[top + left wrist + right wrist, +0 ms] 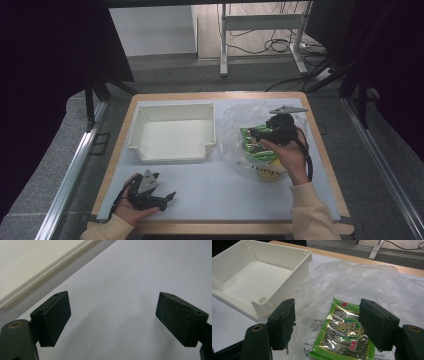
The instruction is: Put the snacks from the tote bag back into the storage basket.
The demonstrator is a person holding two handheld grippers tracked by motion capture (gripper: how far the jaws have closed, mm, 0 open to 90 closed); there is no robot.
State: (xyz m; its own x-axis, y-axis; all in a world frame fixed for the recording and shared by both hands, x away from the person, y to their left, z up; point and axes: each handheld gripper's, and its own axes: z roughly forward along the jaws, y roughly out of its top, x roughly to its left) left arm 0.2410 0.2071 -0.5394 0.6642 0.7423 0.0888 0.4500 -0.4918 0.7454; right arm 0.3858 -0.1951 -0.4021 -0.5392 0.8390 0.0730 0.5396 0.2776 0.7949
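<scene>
**On and Beyond the Table**

Wood-edged table (220, 95) under a white sheet (220, 195). On its left half, an empty white bin (172, 107). Just beside the bin, to the right, a crumpled clear plastic bag (240, 117), with a green snack packet (342, 332) and something yellow (267, 172) lying inside. Farther back on the floor, a grey desk frame (223, 45) and loose cables (270, 45).

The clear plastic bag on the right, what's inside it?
Inside the plastic bag lies a green snack packet, and a yellow item beneath it; the hand and crinkled film hide the rest.
</scene>
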